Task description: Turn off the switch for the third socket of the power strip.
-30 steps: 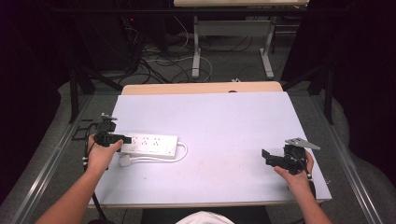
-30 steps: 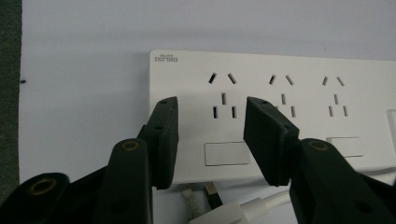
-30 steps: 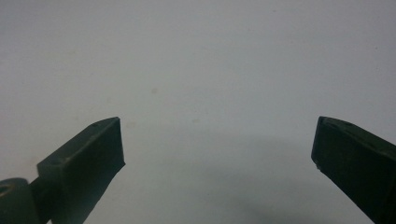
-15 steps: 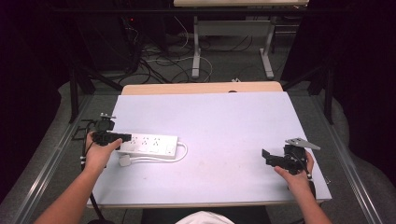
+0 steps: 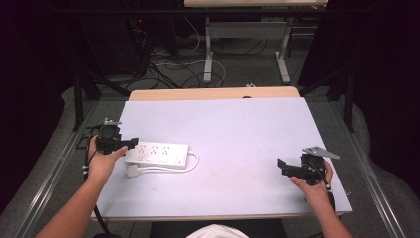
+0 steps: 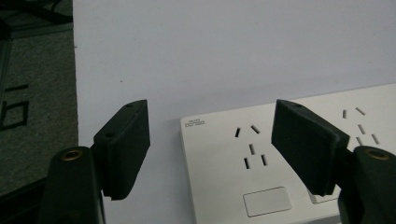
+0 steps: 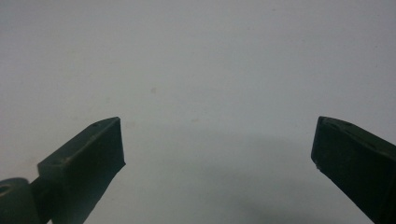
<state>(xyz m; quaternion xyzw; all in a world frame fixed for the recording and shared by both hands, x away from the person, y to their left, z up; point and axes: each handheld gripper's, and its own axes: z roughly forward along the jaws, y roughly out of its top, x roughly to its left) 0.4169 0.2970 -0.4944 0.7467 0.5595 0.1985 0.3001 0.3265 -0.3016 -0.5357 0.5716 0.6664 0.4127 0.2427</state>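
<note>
At the lower left of the high view, a white power strip (image 5: 157, 153) is laid flat on the pale table (image 5: 237, 134), its long side running left to right, and a white cord (image 5: 185, 166) is looped from its right end back along its near edge to a white plug (image 5: 131, 171) lying just below its left end. The left gripper (image 5: 130, 144) is held in the left hand (image 5: 101, 161) at the strip's left end, with its jaws pointed right toward it. In the left gripper view the two black jaws are seen spread wide, with the left gripper (image 6: 212, 140) poised over the end of the power strip (image 6: 280, 158); a socket group and a flat rectangular button are seen in the gap between the jaws, and whether either jaw touches the strip cannot be told. Grey floor is seen past the table edge at the left of that view. At the lower right of the high view, the right gripper (image 5: 283, 167) is held in the right hand (image 5: 313, 186), well apart from the strip, with a grey three-cornered plate on top. In the right gripper view the right gripper (image 7: 217, 135) is shown with its jaws wide apart over bare table (image 7: 201, 70), with nothing between them. Beyond the far table edge in the high view, cables and metal legs are seen on a dark floor.
</note>
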